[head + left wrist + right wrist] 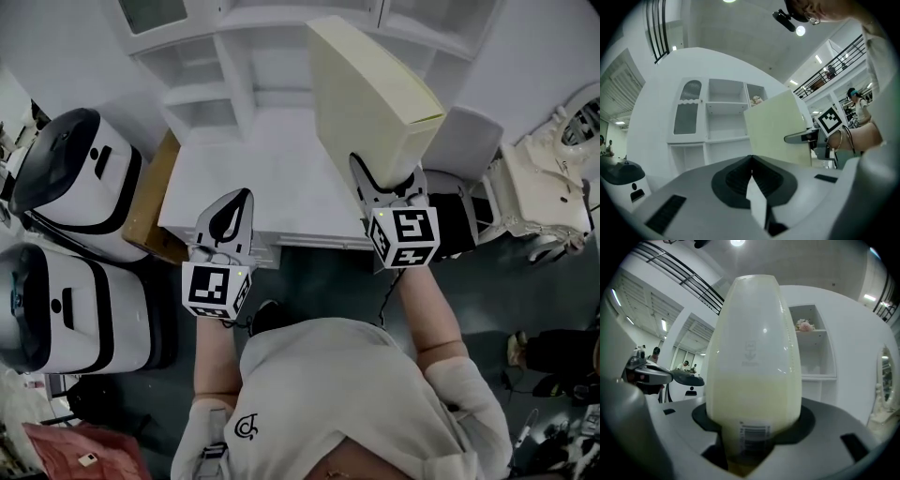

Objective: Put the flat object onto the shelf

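Observation:
The flat object (370,89) is a pale yellow slab with a barcode label at its lower end. It stands upright in the air, and my right gripper (377,173) is shut on that lower end. In the right gripper view the flat object (752,366) fills the middle and rises out of my right gripper (749,432). My left gripper (236,199) is shut and empty, level with the white counter's front edge and to the left of the slab. The white shelf unit (234,56) stands behind the counter; its open compartments (724,119) face me.
A white counter (262,178) lies in front of the shelf. Two white-and-black machines (70,169) (56,309) stand at the left beside a brown board (150,202). A white device (553,178) sits at the right. Flowers (805,325) rest in an upper shelf compartment.

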